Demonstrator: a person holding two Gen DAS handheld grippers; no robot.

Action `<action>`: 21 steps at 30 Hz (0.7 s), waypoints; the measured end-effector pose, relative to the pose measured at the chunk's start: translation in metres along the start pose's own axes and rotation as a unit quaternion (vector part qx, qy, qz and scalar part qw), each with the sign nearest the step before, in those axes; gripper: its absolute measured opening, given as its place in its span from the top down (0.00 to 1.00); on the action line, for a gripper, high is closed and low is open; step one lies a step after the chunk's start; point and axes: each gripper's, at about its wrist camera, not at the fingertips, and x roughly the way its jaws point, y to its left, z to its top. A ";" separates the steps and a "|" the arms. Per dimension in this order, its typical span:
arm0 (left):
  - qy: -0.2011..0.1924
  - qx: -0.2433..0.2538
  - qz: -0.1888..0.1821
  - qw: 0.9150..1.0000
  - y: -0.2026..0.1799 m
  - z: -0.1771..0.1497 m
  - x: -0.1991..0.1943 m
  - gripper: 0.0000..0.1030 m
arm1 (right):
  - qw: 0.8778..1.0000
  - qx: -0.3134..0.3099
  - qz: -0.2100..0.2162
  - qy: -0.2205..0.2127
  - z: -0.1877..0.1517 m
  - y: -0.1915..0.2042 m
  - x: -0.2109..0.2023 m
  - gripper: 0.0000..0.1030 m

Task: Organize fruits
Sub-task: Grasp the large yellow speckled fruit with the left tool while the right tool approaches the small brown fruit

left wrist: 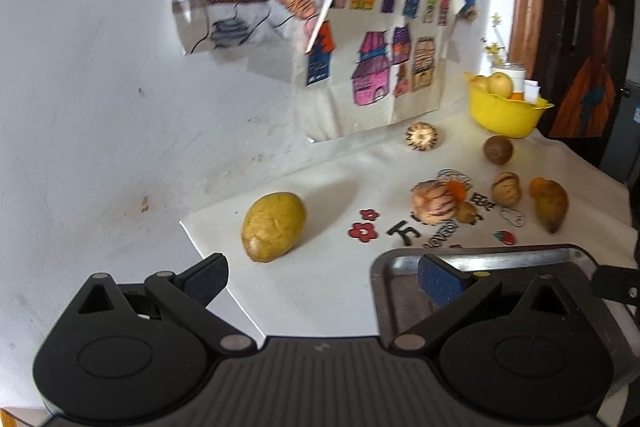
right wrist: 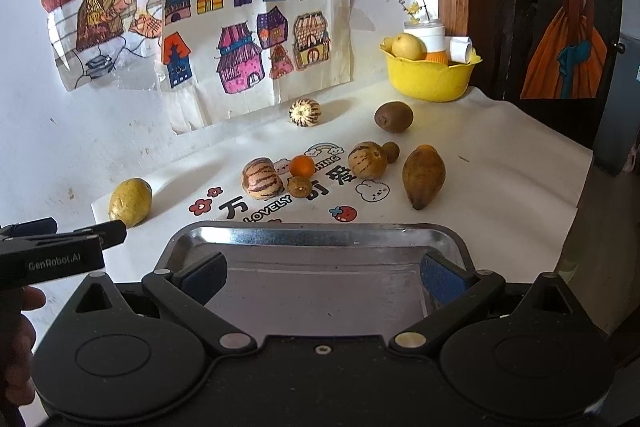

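Steel tray [right wrist: 320, 239] sits empty at the near edge of the tabletop [right wrist: 500, 163], on the white printed cloth [right wrist: 480, 187]. Nothing sorted into it yet, so task looks barely begun.

Loose fruit on the cloth: yellow mango [right wrist: 130, 201] near the left edge, just ahead of the left hand-held gripper [left wrist: 320, 279]. Mid-cloth cluster: striped melon [right wrist: 262, 177], small orange [right wrist: 302, 165] and a small brown fruit [right wrist: 299, 186], close together, maybe touching. Right of those a second striped fruit [right wrist: 367, 160], a small brown ball [right wrist: 391, 151] beside it, and an orange-brown pointed fruit [right wrist: 423, 175]. Farther back: kiwi [right wrist: 393, 116] and a third striped fruit [right wrist: 305, 112] near the wall.

Yellow bowl [right wrist: 430, 77] at the far right corner already holds a pear-like fruit and something orange; whether it counts as sorted I can't tell.

Left hand-held gripper: jaws wide apart, holding nothing, aimed at the mango. Right hand-held gripper [right wrist: 322, 275]: also spread, empty, hovering over the tray.

Left to do: probably all nine loose pieces.
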 end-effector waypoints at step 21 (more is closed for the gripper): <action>0.017 0.003 0.033 0.999 0.016 0.024 0.098 0.00 | 0.999 -0.015 0.001 0.034 0.031 -0.001 0.066 0.00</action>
